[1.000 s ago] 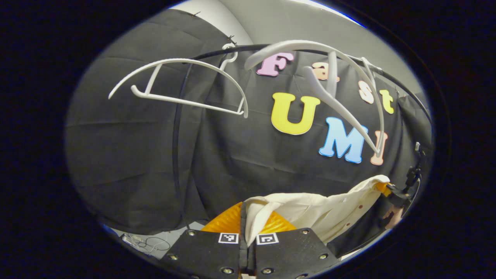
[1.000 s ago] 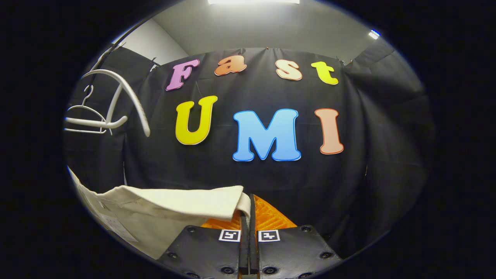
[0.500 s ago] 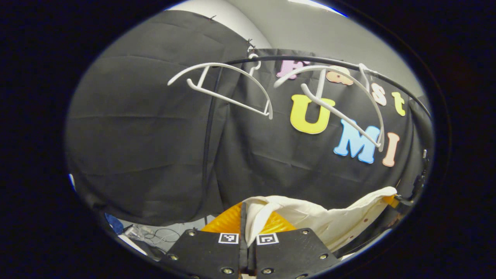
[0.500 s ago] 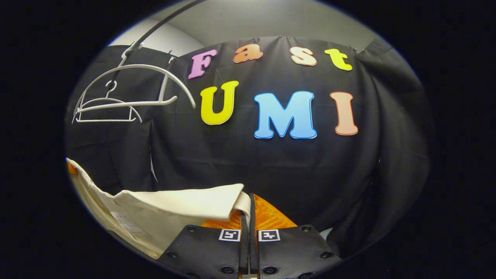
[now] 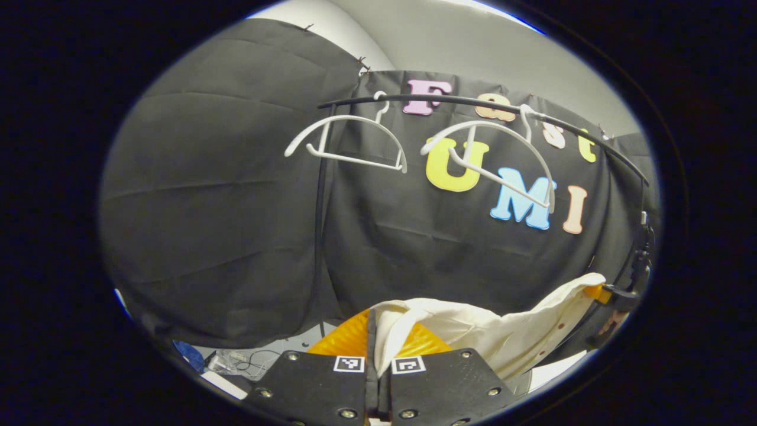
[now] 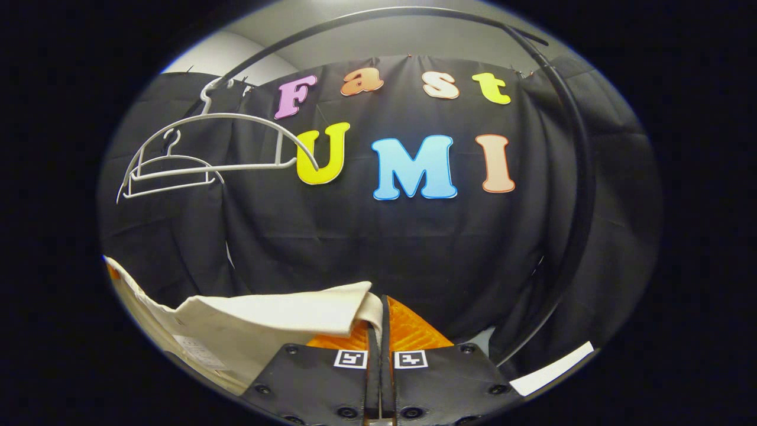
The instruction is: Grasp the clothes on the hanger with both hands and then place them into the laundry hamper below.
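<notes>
The left gripper [image 5: 377, 355] has its jaws clenched on one end of the cream garment [image 5: 485, 331], and the right gripper [image 6: 380, 355] has its jaws clenched on the opposite end, so the cloth hangs slack between them. The two white hangers [image 5: 355, 142] sit bare on the rail [image 5: 473, 103] above the jaws, indicating the garment is free for lowering; the hamper's position cannot be determined.

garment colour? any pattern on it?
Cream garment, plain apart from a few small dark dots near one edge, perhaps buttons. Best seen in the left gripper view.
</notes>
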Available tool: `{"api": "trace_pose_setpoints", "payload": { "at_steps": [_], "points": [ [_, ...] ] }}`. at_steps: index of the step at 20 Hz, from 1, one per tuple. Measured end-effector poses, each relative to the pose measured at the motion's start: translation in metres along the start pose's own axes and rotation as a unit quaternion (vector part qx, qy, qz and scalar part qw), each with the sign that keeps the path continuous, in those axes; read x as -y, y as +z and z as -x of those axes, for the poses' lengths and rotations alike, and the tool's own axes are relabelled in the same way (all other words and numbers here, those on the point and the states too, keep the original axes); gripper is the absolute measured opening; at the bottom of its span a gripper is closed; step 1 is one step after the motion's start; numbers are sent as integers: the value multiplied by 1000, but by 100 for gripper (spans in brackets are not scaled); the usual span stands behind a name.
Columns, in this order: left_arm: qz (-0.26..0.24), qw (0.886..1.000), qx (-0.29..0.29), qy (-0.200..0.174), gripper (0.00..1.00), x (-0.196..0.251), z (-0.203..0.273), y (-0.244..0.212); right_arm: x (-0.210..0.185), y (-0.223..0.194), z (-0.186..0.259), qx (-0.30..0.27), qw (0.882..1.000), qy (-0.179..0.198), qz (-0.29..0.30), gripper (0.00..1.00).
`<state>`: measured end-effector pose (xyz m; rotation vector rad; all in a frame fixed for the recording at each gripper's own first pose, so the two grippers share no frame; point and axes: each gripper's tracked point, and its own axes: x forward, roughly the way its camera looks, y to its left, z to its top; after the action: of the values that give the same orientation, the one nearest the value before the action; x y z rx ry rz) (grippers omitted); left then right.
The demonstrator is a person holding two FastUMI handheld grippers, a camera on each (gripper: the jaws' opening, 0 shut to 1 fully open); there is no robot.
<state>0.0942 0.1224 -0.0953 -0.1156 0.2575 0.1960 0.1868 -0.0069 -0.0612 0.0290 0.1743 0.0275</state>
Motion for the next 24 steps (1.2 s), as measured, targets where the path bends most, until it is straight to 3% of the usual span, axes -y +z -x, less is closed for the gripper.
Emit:
{"api": "trace_pose_setpoints", "payload": {
  "at_steps": [11, 20, 24],
  "points": [
    [-7, 998, -3, -61, 2, -42, 23, -14, -47, -1, 77, 11, 999, -27, -15, 0],
    [-49, 991, -73, -97, 1, -31, 1, -110, -86, -87, 95, -90, 996, -13, -21, 2],
    [-57, 986, -113, -110, 2, -17, -6, -156, -101, -141, 96, -167, 986, 3, 11, 2]
  ]
}}
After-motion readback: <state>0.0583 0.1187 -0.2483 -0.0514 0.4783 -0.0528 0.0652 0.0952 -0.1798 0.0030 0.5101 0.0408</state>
